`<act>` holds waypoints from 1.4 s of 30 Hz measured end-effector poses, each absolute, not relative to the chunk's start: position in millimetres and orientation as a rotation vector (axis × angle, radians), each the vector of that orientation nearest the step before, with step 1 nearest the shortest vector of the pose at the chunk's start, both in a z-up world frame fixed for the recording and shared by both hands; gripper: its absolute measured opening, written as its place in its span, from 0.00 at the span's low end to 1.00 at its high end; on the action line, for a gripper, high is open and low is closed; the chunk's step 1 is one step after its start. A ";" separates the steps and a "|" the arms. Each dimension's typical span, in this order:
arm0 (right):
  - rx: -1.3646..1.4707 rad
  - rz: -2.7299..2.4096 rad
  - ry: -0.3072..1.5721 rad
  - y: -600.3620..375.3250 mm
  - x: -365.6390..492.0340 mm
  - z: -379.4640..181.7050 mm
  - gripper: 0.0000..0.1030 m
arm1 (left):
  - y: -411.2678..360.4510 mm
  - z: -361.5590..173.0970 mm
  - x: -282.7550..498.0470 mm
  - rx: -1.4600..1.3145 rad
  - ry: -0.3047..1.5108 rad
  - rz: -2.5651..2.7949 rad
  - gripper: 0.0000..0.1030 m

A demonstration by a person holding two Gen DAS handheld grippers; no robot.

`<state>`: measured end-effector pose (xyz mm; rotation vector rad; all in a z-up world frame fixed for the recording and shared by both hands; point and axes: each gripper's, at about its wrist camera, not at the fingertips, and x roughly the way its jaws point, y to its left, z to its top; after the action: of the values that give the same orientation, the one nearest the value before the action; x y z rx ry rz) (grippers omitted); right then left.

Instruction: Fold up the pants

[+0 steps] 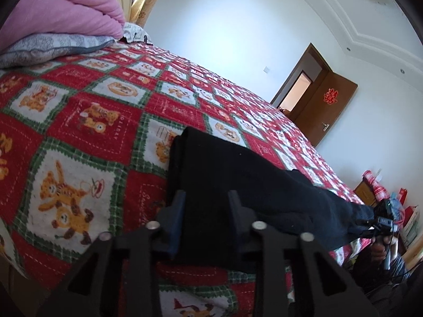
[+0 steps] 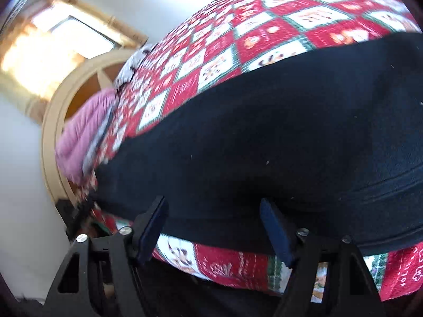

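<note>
Pants flat on quilt, cloth between both jaws.

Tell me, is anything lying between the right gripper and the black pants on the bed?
Nothing visible. The right gripper hangs directly over the near edge of the black pants, fingers apart, with only the red patchwork bedspread below. The pink quilt sits far off by the headboard.

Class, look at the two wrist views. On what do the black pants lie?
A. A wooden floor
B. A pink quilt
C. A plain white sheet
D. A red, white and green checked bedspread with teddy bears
D: the black pants lie stretched across the checked teddy-bear bedspread; the folded pink quilt sits apart at the head of the bed.
</note>
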<state>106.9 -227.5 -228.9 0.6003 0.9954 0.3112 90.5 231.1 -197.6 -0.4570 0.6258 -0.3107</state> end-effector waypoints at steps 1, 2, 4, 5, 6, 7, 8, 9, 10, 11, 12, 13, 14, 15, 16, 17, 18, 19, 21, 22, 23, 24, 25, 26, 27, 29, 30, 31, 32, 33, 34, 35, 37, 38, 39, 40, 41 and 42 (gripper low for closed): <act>0.604 0.298 0.993 -228.9 107.4 -228.1 0.54 | 230.6 -197.5 89.8 -0.455 0.624 -0.308 0.19; 0.595 0.286 0.991 -228.2 106.7 -227.7 0.42 | 231.1 -196.1 89.9 -0.459 0.622 -0.309 0.11; 0.585 0.267 0.990 -228.2 104.3 -227.3 0.22 | 230.3 -193.5 90.8 -0.458 0.623 -0.313 0.09; 0.588 0.261 0.988 -229.1 103.8 -228.1 0.08 | 229.2 -191.5 90.9 -0.456 0.621 -0.321 0.07; 0.592 0.253 0.982 -230.1 102.5 -228.5 0.05 | 228.5 -190.1 90.7 -0.456 0.619 -0.329 0.07; 0.591 0.246 0.975 -231.7 102.2 -227.8 0.04 | 227.3 -187.8 90.7 -0.461 0.612 -0.342 0.06; 0.588 0.244 0.967 -233.0 101.7 -226.1 0.02 | 226.3 -184.8 90.6 -0.469 0.605 -0.360 0.05; 0.585 0.246 0.962 -235.5 103.1 -224.7 0.00 | 225.6 -183.3 90.3 -0.473 0.602 -0.366 0.05; 0.574 0.253 0.952 -235.0 101.6 -220.9 0.00 | 224.6 -181.4 90.0 -0.474 0.599 -0.368 0.05; 0.558 0.257 0.940 -233.5 99.6 -215.6 0.00 | 224.3 -179.7 90.1 -0.475 0.597 -0.370 0.05; 0.545 0.263 0.929 -233.0 98.1 -210.6 0.00 | 224.5 -178.8 90.3 -0.474 0.596 -0.368 0.05; 0.541 0.272 0.924 -231.5 99.2 -207.7 0.00 | 225.0 -179.1 90.7 -0.470 0.598 -0.361 0.05; 0.542 0.284 0.928 -231.1 98.0 -205.5 0.00 | 225.2 -180.1 90.7 -0.462 0.600 -0.354 0.05; 0.549 0.297 0.947 -230.8 96.8 -205.5 0.01 | 224.9 -181.5 90.2 -0.455 0.604 -0.348 0.05; 0.559 0.304 0.961 -231.6 96.4 -208.4 0.01 | 225.4 -183.5 90.3 -0.451 0.611 -0.339 0.05; 0.572 0.299 0.977 -233.2 95.0 -211.1 0.02 | 226.0 -185.8 90.1 -0.456 0.616 -0.335 0.05; 0.583 0.280 0.983 -235.5 93.2 -214.1 0.06 | 227.1 -188.3 90.5 -0.462 0.622 -0.331 0.05; 0.593 0.259 0.985 -238.8 91.4 -216.8 0.27 | 228.5 -190.7 91.2 -0.466 0.629 -0.315 0.05; 0.644 0.229 0.983 -247.8 87.4 -224.5 0.62 | 230.2 -193.9 91.7 -0.476 0.640 -0.300 0.06; 0.678 0.219 0.972 -252.7 85.4 -227.1 0.63 | 231.3 -195.9 92.3 -0.484 0.648 -0.298 0.09; 0.701 0.215 0.967 -255.4 85.0 -228.5 0.63 | 231.9 -197.4 92.3 -0.487 0.652 -0.296 0.15; 0.706 0.218 0.965 -257.2 85.2 -228.7 0.63 | 232.6 -199.1 92.7 -0.487 0.661 -0.282 0.23; 0.697 0.215 0.957 -257.1 85.3 -227.6 0.63 | 233.9 -201.2 92.9 -0.493 0.669 -0.269 0.28; 0.686 0.209 0.951 -256.4 85.5 -226.7 0.63 | 234.8 -202.7 91.2 -0.506 0.667 -0.272 0.33; 0.684 0.206 0.953 -256.3 85.9 -226.9 0.63 | 236.3 -203.5 90.3 -0.525 0.660 -0.281 0.36; 0.685 0.194 0.951 -255.7 87.5 -229.4 0.61 | 237.0 -204.1 89.6 -0.547 0.655 -0.291 0.39; 0.677 0.187 0.946 -253.8 88.8 -229.2 0.58 | 237.0 -204.0 89.2 -0.549 0.654 -0.293 0.39; 0.664 0.178 0.942 -252.2 89.3 -229.1 0.49 | 236.2 -204.0 89.1 -0.548 0.651 -0.296 0.39; 0.648 0.166 0.939 -248.8 90.8 -228.3 0.34 | 234.9 -203.4 89.6 -0.545 0.651 -0.299 0.39; 0.635 0.157 0.936 -248.1 91.5 -227.4 0.26 | 233.5 -203.1 89.5 -0.538 0.647 -0.305 0.38; 0.631 0.148 0.935 -248.9 92.1 -228.0 0.14 | 232.0 -203.0 89.6 -0.528 0.648 -0.306 0.36; 0.628 0.142 0.938 -249.9 92.8 -229.3 0.10 | 231.2 -203.1 90.0 -0.520 0.651 -0.308 0.21; 0.605 0.141 0.934 -249.4 92.6 -229.8 0.05 | 231.6 -204.0 90.7 -0.507 0.664 -0.295 0.07; 0.590 0.140 0.928 -248.0 91.8 -228.2 0.04 | 233.0 -204.1 90.5 -0.513 0.661 -0.291 0.07; 0.580 0.142 0.923 -246.8 90.5 -227.0 0.04 | 235.9 -204.5 89.8 -0.529 0.657 -0.293 0.05; 0.565 0.146 0.915 -245.1 89.5 -223.4 0.04 | 238.1 -204.4 89.3 -0.540 0.654 -0.298 0.05; 0.555 0.154 0.905 -244.2 88.4 -219.6 0.04 | 239.7 -202.8 88.5 -0.543 0.651 -0.300 0.05; 0.548 0.162 0.895 -243.8 87.6 -216.4 0.04 | 240.8 -200.6 87.8 -0.545 0.644 -0.305 0.05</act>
<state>87.6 -243.8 -216.4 0.5480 0.8950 0.1624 87.8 240.8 -200.6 -0.5447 0.6442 -0.3053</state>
